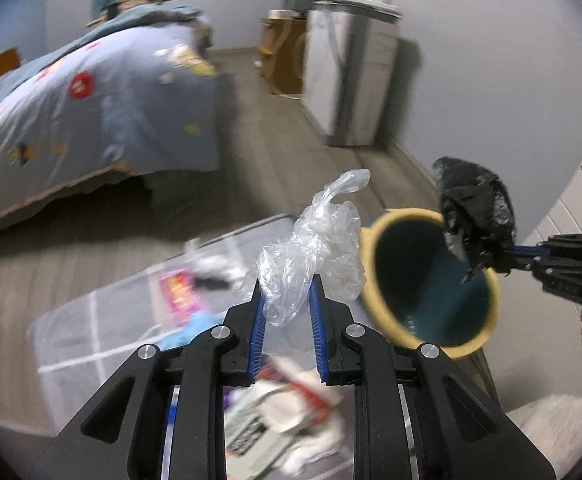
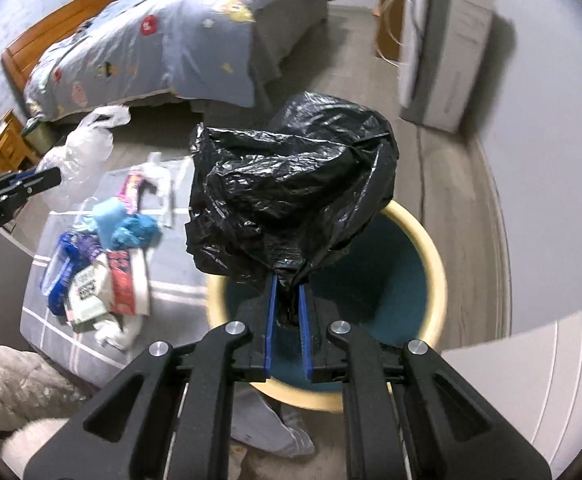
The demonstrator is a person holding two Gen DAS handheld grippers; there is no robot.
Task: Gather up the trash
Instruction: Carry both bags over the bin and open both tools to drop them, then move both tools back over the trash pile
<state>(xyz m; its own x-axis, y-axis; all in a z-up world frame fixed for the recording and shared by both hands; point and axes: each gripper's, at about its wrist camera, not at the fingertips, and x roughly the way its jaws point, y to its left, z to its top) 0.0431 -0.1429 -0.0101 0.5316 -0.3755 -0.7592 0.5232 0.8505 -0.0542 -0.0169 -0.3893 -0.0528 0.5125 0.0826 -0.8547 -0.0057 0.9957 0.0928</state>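
While the left wrist view looks down over the left tool [image 1: 287, 300], its blue pads are narrowed onto a crumpled clear plastic bag [image 1: 311, 248], pinched low so that most of the film stands loose above the tips. Beside it, to the right, stands the bin [image 1: 431, 280], yellow-rimmed and dark teal inside, apparently empty and unlined. The right tool [image 1: 487, 258] reaches in from the right with a black trash bag [image 1: 475, 208] over the bin's far rim. Below lies a grey mat [image 1: 91, 320] scattered with wrappers [image 1: 179, 288]. The risk I see: the clear film is slippery and held by a small fold, so a quick swing could let it slide free and fall onto the mat.

From the right wrist view, the right tool [image 2: 287, 300] is clamped nearly closed on a bunched neck of the black trash bag [image 2: 295, 184], which balloons above the pads and hides much of the bin [image 2: 415, 240] beneath. The left tool [image 2: 31, 184] enters at the left edge with the clear plastic bag [image 2: 83, 152]. Wrappers [image 2: 103, 272] remain on the mat [image 2: 51, 320], near the bin. With the mouth of the black bag bunched, it may go in closed instead of lining the bin, and its bulk blocks sight of the rim. Both tools crowd one opening and could collide.
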